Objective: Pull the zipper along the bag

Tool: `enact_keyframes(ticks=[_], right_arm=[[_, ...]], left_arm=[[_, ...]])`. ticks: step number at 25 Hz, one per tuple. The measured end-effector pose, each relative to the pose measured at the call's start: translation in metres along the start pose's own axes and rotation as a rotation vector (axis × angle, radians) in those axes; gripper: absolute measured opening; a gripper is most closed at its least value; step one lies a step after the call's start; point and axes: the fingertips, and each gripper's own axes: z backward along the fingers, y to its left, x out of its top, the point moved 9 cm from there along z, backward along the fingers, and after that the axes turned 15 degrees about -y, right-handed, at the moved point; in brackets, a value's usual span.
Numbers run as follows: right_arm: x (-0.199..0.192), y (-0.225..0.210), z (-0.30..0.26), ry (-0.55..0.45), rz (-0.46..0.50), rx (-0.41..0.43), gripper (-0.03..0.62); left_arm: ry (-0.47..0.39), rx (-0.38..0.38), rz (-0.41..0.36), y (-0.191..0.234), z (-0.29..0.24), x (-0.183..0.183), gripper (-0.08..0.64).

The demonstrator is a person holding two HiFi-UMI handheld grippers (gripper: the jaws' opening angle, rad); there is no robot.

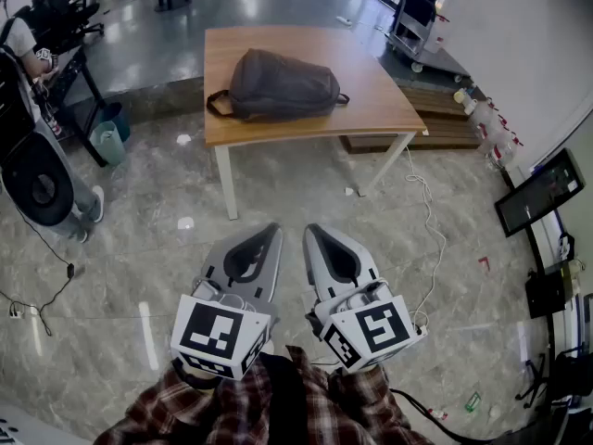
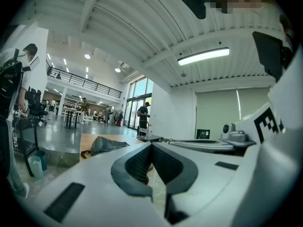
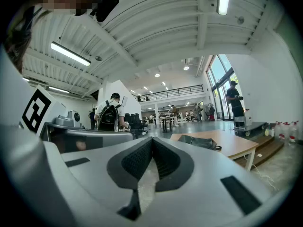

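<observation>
Grey bag (image 1: 278,84) lying flat on wooden worktop (image 1: 371,95), its inside hidden, left gripper (image 1: 274,229) and right gripper (image 1: 309,231) well apart from it, fingers together, empty

Dark grey bag (image 1: 283,85) on a tan wood, white-legged table (image 1: 375,91); grey marbled floor (image 1: 139,248); near, pale grey left gripper (image 1: 274,230) and right gripper (image 1: 309,232) with black-and-white marker cubes (image 1: 220,334) above red-brown plaid sleeves (image 1: 222,411).

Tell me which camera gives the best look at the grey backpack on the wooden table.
The head view: it looks down on the whole backpack lying on the table, with its strap loop at the left end. Both gripper views catch it only small, distant and side-on.
</observation>
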Motion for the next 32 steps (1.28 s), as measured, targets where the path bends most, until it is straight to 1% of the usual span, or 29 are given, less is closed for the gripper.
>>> enact_keyframes(ticks=[4,6,9,13,21,26,32], right_arm=[[-0.007,-0.014,-0.014,0.002,0.000,0.004,0.011],[-0.012,-0.022,-0.028,0.004,-0.002,0.000,0.011],[-0.020,-0.035,-0.061,0.002,0.002,-0.001,0.011],[-0.028,-0.057,-0.120,-0.005,0.017,-0.003,0.011],[-0.037,-0.098,-0.228,-0.033,0.034,-0.066,0.011],[-0.054,-0.111,-0.279,-0.012,0.049,-0.100,0.011],[-0.061,-0.144,-0.316,0.010,0.047,-0.156,0.011]], left_arm=[[0.004,0.006,0.000,0.008,-0.016,-0.008,0.008],[0.010,0.004,0.002,0.019,-0.027,-0.012,0.008],[0.010,-0.001,0.004,0.047,-0.054,-0.017,0.008],[-0.002,-0.020,0.001,0.091,-0.102,-0.016,0.008],[-0.014,-0.086,-0.007,0.179,-0.190,-0.009,0.008],[-0.009,-0.107,0.020,0.231,-0.228,-0.018,0.008],[0.011,-0.140,0.049,0.259,-0.272,-0.029,0.008]])
